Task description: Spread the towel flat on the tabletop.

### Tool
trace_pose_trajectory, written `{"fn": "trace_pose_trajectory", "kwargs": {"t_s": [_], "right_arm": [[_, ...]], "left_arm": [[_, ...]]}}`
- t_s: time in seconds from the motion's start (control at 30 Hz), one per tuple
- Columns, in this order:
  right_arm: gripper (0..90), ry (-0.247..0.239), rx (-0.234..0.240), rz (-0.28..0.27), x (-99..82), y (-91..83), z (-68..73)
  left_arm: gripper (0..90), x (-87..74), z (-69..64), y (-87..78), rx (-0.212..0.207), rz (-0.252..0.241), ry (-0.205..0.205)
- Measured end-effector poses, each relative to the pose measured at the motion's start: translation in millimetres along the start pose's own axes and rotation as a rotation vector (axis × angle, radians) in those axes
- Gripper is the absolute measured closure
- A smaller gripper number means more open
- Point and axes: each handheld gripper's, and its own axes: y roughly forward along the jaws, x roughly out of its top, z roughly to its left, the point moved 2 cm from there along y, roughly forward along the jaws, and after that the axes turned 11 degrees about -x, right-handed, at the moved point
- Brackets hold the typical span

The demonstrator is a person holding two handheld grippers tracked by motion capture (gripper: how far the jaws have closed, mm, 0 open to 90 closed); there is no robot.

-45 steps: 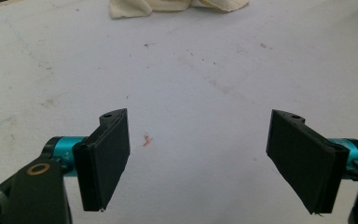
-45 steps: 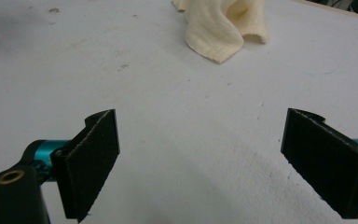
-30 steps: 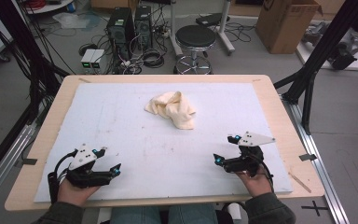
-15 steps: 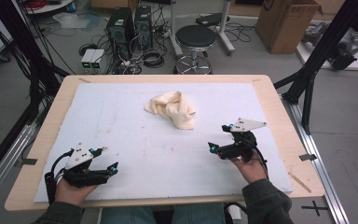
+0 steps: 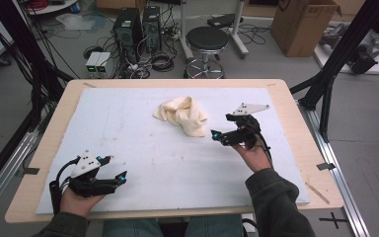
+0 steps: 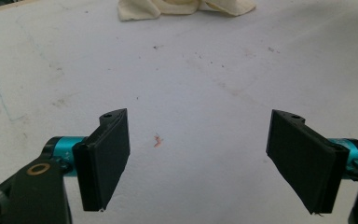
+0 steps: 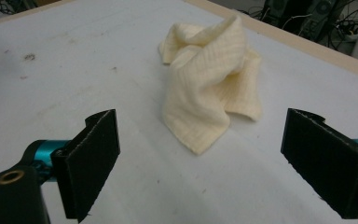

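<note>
**Approach to the crumpled cloth, before first contact**

A cream cloth (image 5: 181, 115) lies bunched in a loose heap on the white mat (image 5: 128, 143) that covers the bench (image 5: 296, 106), a little beyond the mat's middle. The right gripper (image 5: 217, 136) hovers just beside the heap's near right edge, its fingers (image 7: 91, 156) spread wide and empty; in the right gripper view the cloth's lowest corner (image 7: 198, 142) hangs between the two fingers but clear of both. The left gripper (image 5: 123, 176) rests near the front left corner of the mat, well apart from the cloth, fingers (image 6: 107, 156) likewise parted with nothing between them.

The step in hand appears to be the reach: one gripper closing in, the other waiting. The next move probably calls for the right gripper to advance and lower until that corner sits between its fingers, then close on a single layer. Whether the corner is one ply or a fold cannot be told from these views, so a shallow pinch at the tip seems safest.
</note>
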Motion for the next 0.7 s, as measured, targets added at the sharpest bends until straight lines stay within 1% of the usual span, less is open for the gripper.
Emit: {"fn": "trace_pose_trajectory", "kwargs": {"t_s": [0.1,0.17,0.2,0.3,0.37,0.43,0.57,0.6,0.63,0.7], "right_arm": [[10.8,-0.002,0.009,0.016,11.0,10.3,0.6],[10.9,-0.004,0.014,0.005,17.6,15.4,0.0],[10.8,0.003,0.011,0.001,21.9,18.7,-0.8],[11.1,0.015,0.013,0.005,30.0,27.5,-3.2],[11.3,0.015,0.01,0.008,34.2,33.6,-3.4],[11.3,0.015,0.014,0.026,38.0,40.1,-3.3],[11.4,0.015,0.006,0.045,44.1,53.6,-1.5],[15.3,0.006,0.006,0.05,45.7,61.5,-0.9],[15.3,0.006,0.006,0.05,45.7,61.5,-0.9],[15.5,0.002,-0.005,0.053,47.3,69.2,1.4]], "left_arm": [[21.9,0.2,0.7,0.1,0.003,0.005,0.003],[21.9,0.3,0.9,0.2,0.005,0.004,0.0],[22.0,0.3,1.0,0.2,0.005,0.002,0.0],[22.0,0.2,2.0,-0.2,0.005,-0.001,-0.002],[21.9,0.1,2.8,0.0,0.003,0.001,-0.001],[21.9,0.3,3.2,0.4,0.005,-0.001,-0.006],[22.0,0.9,3.3,0.8,0.003,-0.002,-0.004],[22.0,1.0,3.5,1.1,0.002,-0.001,0.0],[22.0,1.1,3.4,1.4,0.002,-0.001,0.001],[21.9,1.3,3.2,1.8,0.0,-0.002,-0.002]]}}
